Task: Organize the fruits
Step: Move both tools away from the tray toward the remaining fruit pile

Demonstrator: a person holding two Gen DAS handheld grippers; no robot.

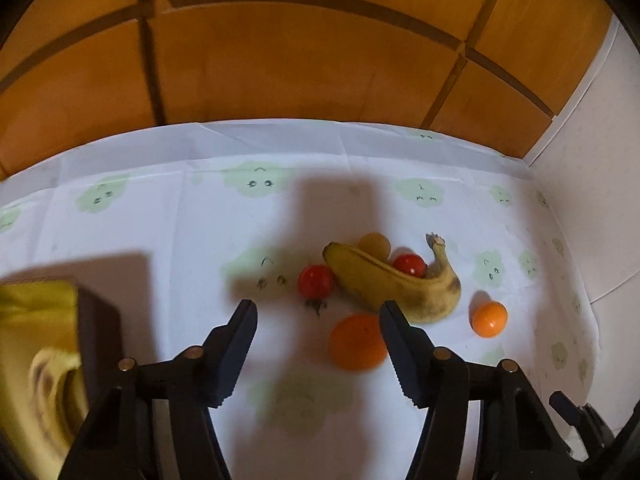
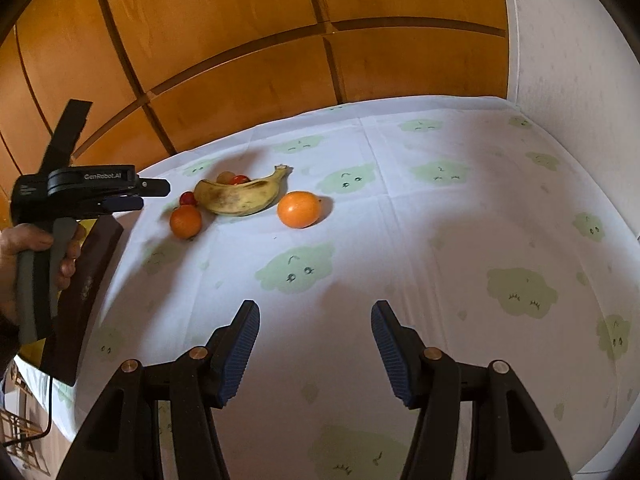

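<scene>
With both tools (image 1: 318, 308) (image 2: 316, 310) apart and empty, we risk nudging the orange (image 1: 358, 342) so it rolls into the tomato (image 1: 315, 281).

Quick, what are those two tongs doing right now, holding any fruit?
Left tongs: open, holding nothing, above the fruit on the table.
Right tongs: open, empty, only tablecloth between them.

the only readable text is "genrobot.ai", in pale letters on the black top bar of the left gripper (image 2: 154, 189), seen from the side at the far left of the right wrist view. a dark box (image 2: 86, 280) beside it may carry faint markings on its side, too blurred to read.
</scene>
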